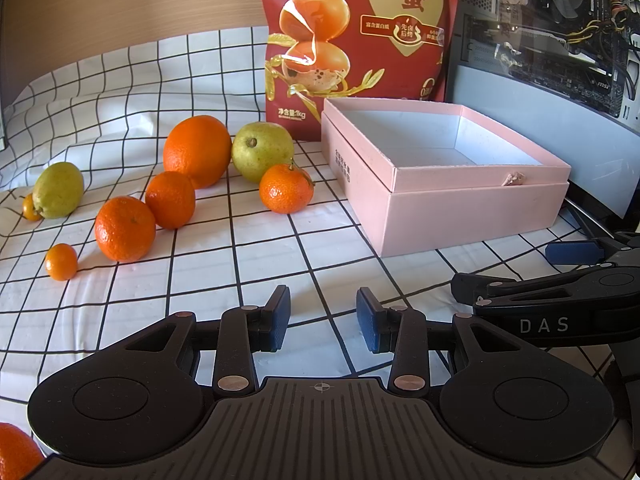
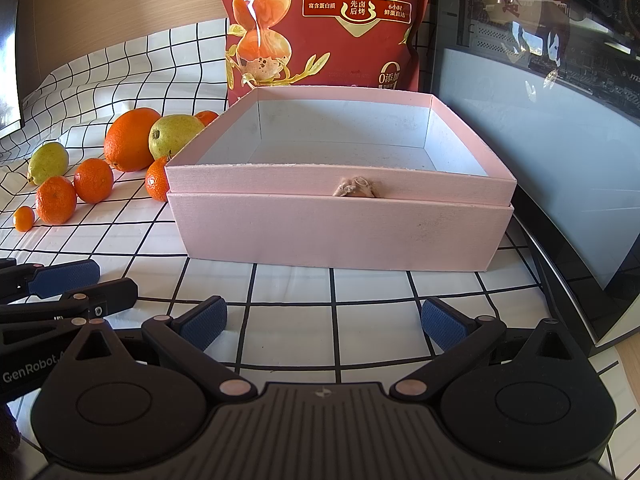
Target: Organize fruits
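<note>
Nearest, we hold the left gripper (image 1: 323,317) and right gripper (image 2: 323,322) low over the checked cloth (image 1: 240,264), both with jaws apart and carrying nothing. Beyond them stands the pink box (image 2: 340,228), with no fruit visible inside. Farther left the fruits (image 1: 172,196) lie loose on the cloth; we judge sorting not yet begun.

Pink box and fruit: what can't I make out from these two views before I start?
- Box floor, near strip: hidden by its front wall, right wrist view.
- Mandarin: right half behind the box corner, right wrist view.
- Tiny orange fruit: mostly behind the pear, left wrist view.
- Orange object: cut off by the bottom-left edge, left wrist view.
</note>
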